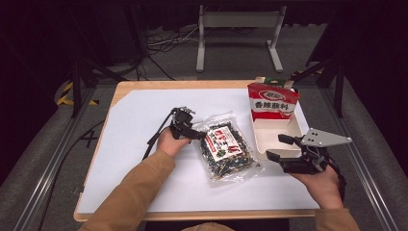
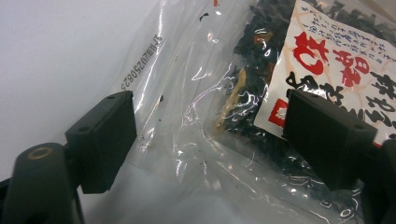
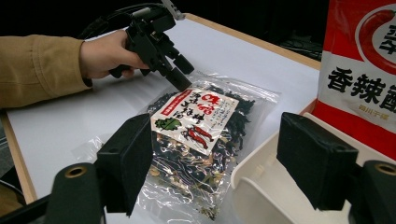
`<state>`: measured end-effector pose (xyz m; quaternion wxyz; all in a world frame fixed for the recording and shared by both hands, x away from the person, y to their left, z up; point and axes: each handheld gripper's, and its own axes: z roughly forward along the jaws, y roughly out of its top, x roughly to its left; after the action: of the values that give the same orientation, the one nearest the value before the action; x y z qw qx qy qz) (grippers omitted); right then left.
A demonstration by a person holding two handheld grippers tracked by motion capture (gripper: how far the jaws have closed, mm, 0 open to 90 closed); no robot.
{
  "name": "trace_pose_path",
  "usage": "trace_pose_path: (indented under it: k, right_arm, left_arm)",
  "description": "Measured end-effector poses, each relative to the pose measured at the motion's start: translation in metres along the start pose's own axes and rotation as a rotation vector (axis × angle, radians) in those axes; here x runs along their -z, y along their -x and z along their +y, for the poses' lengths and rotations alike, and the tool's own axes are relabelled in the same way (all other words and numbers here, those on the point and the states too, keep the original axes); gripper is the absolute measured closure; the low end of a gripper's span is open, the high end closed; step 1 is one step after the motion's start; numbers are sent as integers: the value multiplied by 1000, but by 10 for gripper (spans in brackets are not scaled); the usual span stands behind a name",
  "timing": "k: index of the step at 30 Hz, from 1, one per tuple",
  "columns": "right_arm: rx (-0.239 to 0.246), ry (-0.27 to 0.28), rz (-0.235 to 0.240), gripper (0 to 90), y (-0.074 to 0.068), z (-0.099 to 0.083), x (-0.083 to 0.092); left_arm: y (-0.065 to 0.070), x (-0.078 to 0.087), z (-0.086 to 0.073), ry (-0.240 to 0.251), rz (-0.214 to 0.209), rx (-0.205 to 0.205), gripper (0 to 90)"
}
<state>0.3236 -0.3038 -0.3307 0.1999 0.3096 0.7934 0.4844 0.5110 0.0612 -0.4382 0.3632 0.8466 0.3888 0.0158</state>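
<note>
- Fingers of the left gripper stand apart, straddling the clear plastic packet of dark dried food at its ten o'clock corner, not yet pressing.
- Right gripper at the packet's three o'clock: fingers apart, holding nothing.
- Risk: slick film may slip out, since only the thin edge sits between them.
- White-covered desk carries a white tray with a red pouch; grey floor beyond.

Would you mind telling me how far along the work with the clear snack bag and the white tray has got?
Done: the red packet already stands in the white tray. In hand: the left gripper, jaws open, is at the corner of the clear snack bag, which lies flat on the table. The right gripper waits open by the tray. Left, probably: gripping the bag and moving it into the tray.
</note>
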Motion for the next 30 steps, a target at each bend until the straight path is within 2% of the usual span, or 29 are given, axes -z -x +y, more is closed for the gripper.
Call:
trace_pose_path:
  k: [1, 8, 13, 16, 21, 24, 27, 29, 30]
  right_arm:
    - [-4, 2, 8, 269, 0, 0, 0]
    - [-27, 17, 16, 269, 3, -1, 3]
    - [-37, 24, 30, 269, 3, -1, 2]
    - [-39, 22, 32, 271, 3, -1, 1]
    - [-41, 24, 33, 273, 2, 0, 0]
    - [-41, 25, 32, 276, 2, 0, 0]
    - [-44, 24, 33, 278, 3, -1, 0]
    - [-44, 22, 33, 279, 3, -1, -1]
    - [-45, 22, 33, 280, 3, -1, -1]
  left_arm:
    - [0, 1, 0, 0, 0, 12, 238]
    - [2, 2, -1, -4, 38, 1, 398]
    - [2, 1, -2, 5, 13, 6, 529]
    - [4, 1, -1, -8, 8, 4, 593]
    - [7, 0, 0, -21, 16, -22, 628]
    - [6, 0, 0, -22, 13, -17, 631]
    - [5, 1, 0, -19, -9, 3, 670]
    - [3, 1, -1, -18, -17, 2, 699]
    - [4, 1, -1, -20, -4, 4, 717]
